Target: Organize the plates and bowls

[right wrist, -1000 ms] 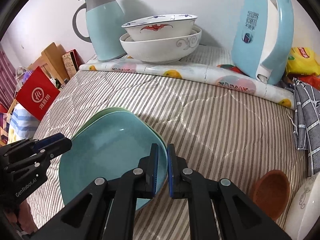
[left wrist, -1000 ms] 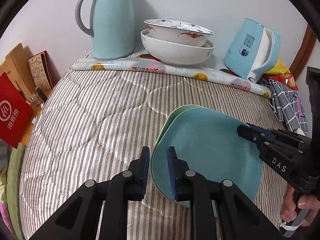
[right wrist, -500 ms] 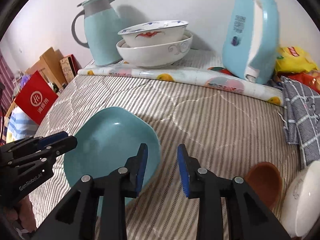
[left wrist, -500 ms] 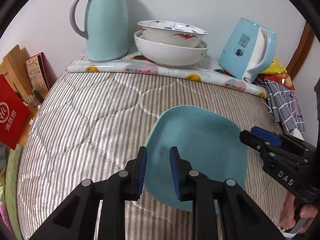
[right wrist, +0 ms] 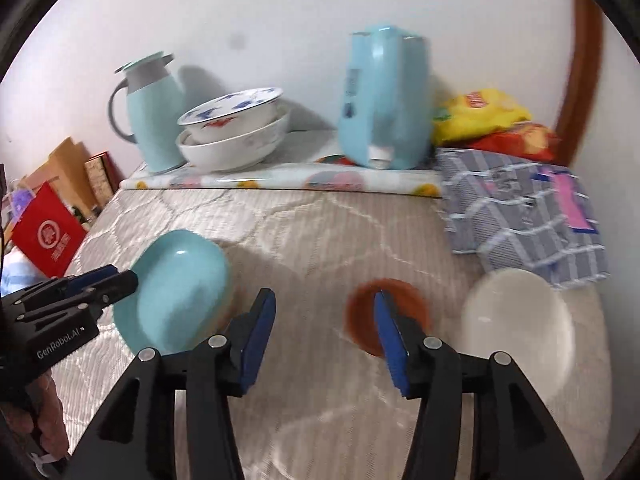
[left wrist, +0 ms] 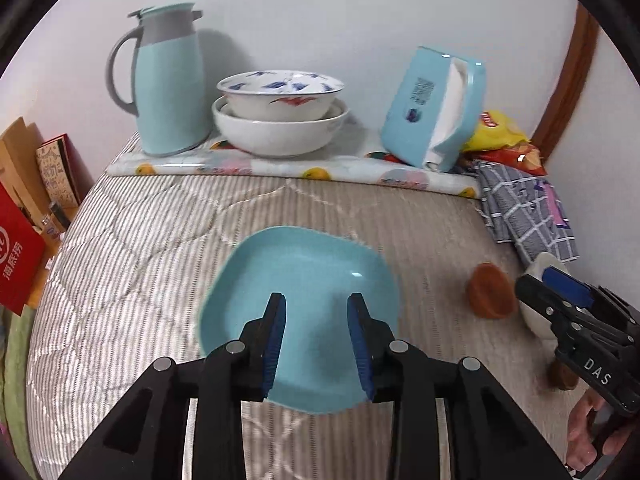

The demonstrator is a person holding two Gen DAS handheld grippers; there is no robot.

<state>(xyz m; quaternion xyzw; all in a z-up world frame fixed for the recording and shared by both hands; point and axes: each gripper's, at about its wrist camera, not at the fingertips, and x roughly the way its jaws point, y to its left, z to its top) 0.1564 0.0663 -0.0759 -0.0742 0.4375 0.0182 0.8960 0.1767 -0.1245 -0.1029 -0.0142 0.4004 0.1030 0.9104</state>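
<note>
A light blue squarish plate [left wrist: 304,292] lies on the striped quilt; it also shows in the right wrist view [right wrist: 180,288]. My left gripper [left wrist: 316,336] is open just above its near edge, holding nothing. My right gripper [right wrist: 324,328] is open and empty over the quilt, to the right of the plate. A small brown bowl [right wrist: 386,312] and a white bowl [right wrist: 516,324] sit on the quilt at the right; the brown bowl [left wrist: 490,290] also shows in the left wrist view. Two stacked white bowls [left wrist: 280,116] stand at the back.
A teal thermos jug [left wrist: 168,80] and a blue kettle [left wrist: 432,108] flank the stacked bowls on a floral mat [left wrist: 280,166]. A checked cloth [right wrist: 520,208] and snack bags [right wrist: 480,116] lie at the back right. A red bag [right wrist: 48,236] is off the left edge.
Both grippers let go of the blue plate and opened. The right gripper swung right toward the brown and white bowls. The green plate under the blue one is no longer visible.
</note>
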